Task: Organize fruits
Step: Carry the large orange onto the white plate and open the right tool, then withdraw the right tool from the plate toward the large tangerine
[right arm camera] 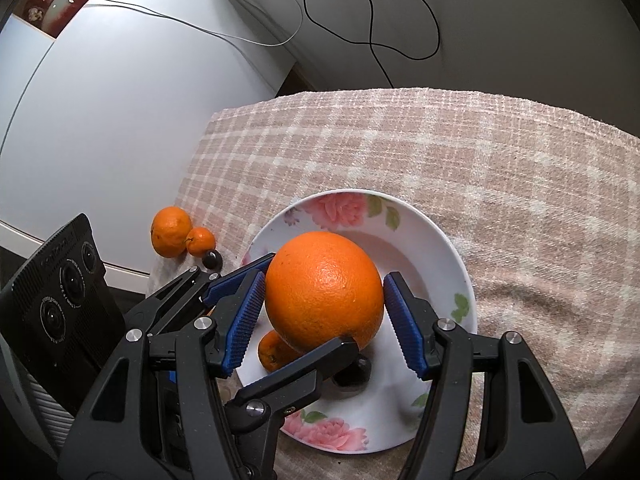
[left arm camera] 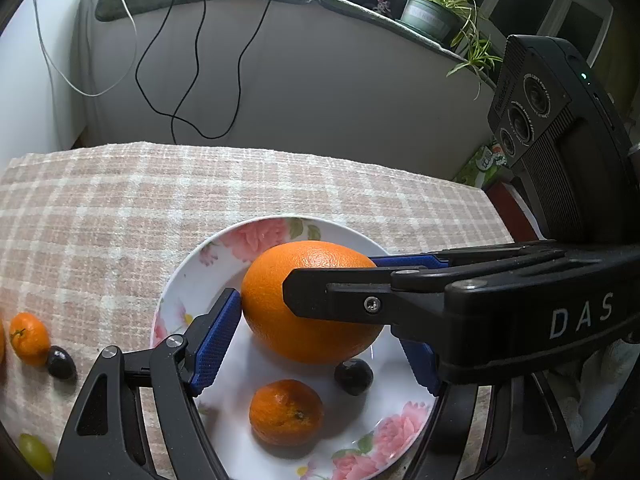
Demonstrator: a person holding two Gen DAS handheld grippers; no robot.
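A large orange sits low over a white plate with pink flowers, and both grippers hold it crosswise. My left gripper has its blue pads against the orange's left and right sides. My right gripper clamps the orange between its own blue pads. Whether the orange rests on the plate is hidden. A mandarin and a dark grape lie on the plate beside it.
On the checked cloth, left of the plate, lie a small mandarin, a dark grape and a green grape. A bigger mandarin sits at the cloth's left edge. Cables hang on the wall behind.
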